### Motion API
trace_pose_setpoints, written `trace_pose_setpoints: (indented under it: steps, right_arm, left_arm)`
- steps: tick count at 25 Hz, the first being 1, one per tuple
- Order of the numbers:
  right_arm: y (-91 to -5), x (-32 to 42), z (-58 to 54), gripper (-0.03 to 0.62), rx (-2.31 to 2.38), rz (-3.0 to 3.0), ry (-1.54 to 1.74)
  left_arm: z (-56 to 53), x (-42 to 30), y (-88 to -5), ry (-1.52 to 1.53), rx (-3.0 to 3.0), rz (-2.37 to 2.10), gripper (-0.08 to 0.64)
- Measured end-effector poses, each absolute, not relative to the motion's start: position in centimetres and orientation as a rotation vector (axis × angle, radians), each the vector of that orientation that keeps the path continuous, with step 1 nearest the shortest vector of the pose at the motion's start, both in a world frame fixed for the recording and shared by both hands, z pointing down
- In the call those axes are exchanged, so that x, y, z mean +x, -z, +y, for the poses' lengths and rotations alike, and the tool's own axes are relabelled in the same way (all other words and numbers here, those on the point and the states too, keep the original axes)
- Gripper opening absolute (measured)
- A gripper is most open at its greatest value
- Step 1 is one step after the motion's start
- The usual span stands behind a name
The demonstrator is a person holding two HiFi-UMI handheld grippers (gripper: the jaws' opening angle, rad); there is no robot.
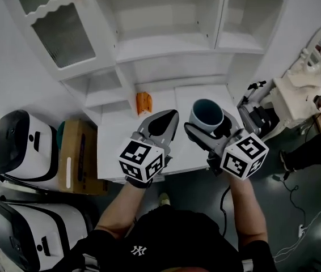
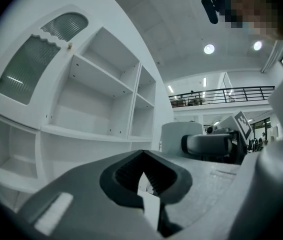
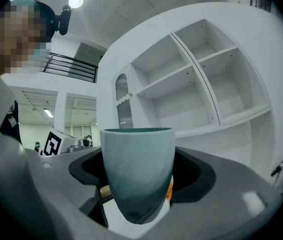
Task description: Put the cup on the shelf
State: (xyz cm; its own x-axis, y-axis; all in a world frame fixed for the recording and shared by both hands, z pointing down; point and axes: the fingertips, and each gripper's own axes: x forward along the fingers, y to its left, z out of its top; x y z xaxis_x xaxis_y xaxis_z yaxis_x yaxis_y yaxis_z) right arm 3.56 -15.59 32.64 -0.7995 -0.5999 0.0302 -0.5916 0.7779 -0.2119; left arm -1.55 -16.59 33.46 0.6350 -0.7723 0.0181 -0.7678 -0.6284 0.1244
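Cup: a blue-green cup (image 3: 137, 174) stands upright with its mouth facing up. From the head view only its dark inside (image 1: 207, 115) shows.
Where the cup is: it is held up in the air over the back right part of the white table (image 1: 121, 146), in front of the shelf. It is not on a shelf board yet.
Right gripper: the right gripper (image 1: 212, 128) has its two jaws spread to the width of the cup. They press on the lower half of the cup, one on each side.
Left gripper: the left gripper (image 1: 166, 118) has its jaws closed tight, tips touching, and there is nothing between them. It is just beside the right gripper, over the middle of the table.
Shelf: a tall white shelf (image 1: 172, 44) with open boxes stands behind the table.
Glass door: a little door with a wavy top (image 1: 64, 33) is at the upper left of the shelf.
Orange thing: a small orange thing (image 1: 143, 102) sits at the back of the table, close to the shelf. I cannot tell what it is.
Brown box: a cardboard box (image 1: 78, 154) sits on the floor, left of the table.
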Motion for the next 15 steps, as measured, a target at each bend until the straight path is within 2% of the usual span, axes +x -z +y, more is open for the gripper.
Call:
trace_pose_setpoints:
  steps: [15]
  right_arm:
    - [-29.4, -1.9, -26.6, 0.402, -1.040, 2.914, 0.272]
  left_arm:
    - [-27.0, -6.3, -32.4, 0.067, 2.743, -1.264, 0.000]
